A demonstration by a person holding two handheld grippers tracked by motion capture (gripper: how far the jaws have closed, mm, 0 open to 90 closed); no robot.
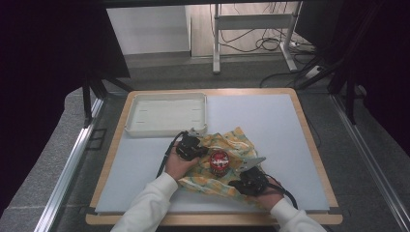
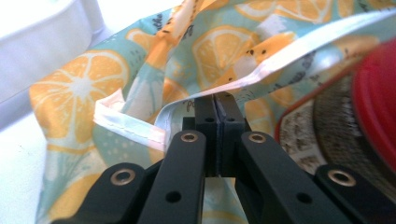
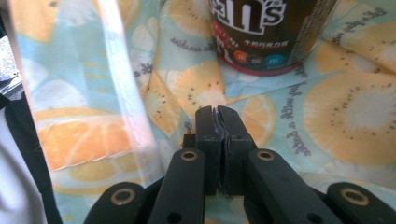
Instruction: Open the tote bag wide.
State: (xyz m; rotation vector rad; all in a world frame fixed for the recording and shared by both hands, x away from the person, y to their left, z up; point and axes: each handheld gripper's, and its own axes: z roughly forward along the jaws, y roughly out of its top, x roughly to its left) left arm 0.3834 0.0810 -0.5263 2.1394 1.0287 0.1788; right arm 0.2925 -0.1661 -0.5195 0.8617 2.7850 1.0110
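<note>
Both grippers are pinching the cloth (image 1: pixel 227 162) at mid-counter: the left gripper (image 1: pixel 197 149) at the jar's (image 1: pixel 219 162) 9 o'clock, the right gripper (image 1: pixel 245 175) at 4. Wrapping is just starting; the jar is sitting uncovered.

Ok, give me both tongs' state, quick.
Left tongs: shut on the cloth, pinching its hem.
Right tongs: shut on the cloth, a fold between the pads.

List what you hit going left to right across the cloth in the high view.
Left tongs shut on the cloth's edge → red-lidded can standing on the cloth → right tongs shut on its near-right edge.
</note>
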